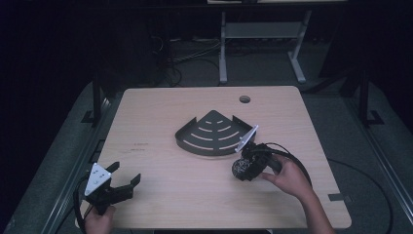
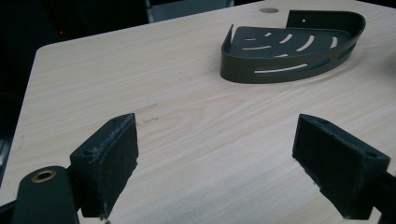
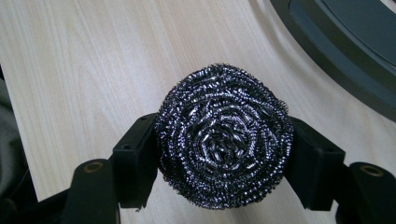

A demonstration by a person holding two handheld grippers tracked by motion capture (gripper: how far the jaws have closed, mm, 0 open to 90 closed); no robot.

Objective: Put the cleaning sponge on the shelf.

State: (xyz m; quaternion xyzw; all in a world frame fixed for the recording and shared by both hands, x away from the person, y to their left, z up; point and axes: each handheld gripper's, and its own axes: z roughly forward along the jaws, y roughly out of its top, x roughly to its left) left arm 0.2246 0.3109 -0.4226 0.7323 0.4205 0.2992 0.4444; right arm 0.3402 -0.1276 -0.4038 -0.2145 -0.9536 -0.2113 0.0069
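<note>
Right gripper (image 1: 242, 167) clamped tight on a round, coiled steel-wire scouring pad (image 3: 223, 142), one black jaw pressing in on each side of the ball, wire bulging out past the pads. From the high view, scourer (image 1: 241, 168) held just clear of the pale wood-grain table (image 1: 160, 112), near the front right part of the top, right hand (image 1: 288, 176) wrapped round the gripper body from behind, grey three-cornered plate tilted up above it. Just beyond the scourer, close to the curved front edge of a dark metal quarter-round corner shelf with slotted floor and low rim (image 1: 213, 134); not touching it, as far as can be told. Same shelf edge cutting across the top right corner of the right gripper view (image 3: 345, 56), bare wood under the pad. Over on the near left corner, left gripper (image 1: 123, 183) parked low over the table, jaws spread wide, nothing between them, only bare wood grain in the gap. Left hand (image 1: 99, 220) gripping it from below at the table's front edge. In the left gripper view, shelf (image 2: 292, 49) sitting well off towards the far right, flat on the table, back corner pointing away, round cable hole (image 2: 268, 10) beyond it.
</note>
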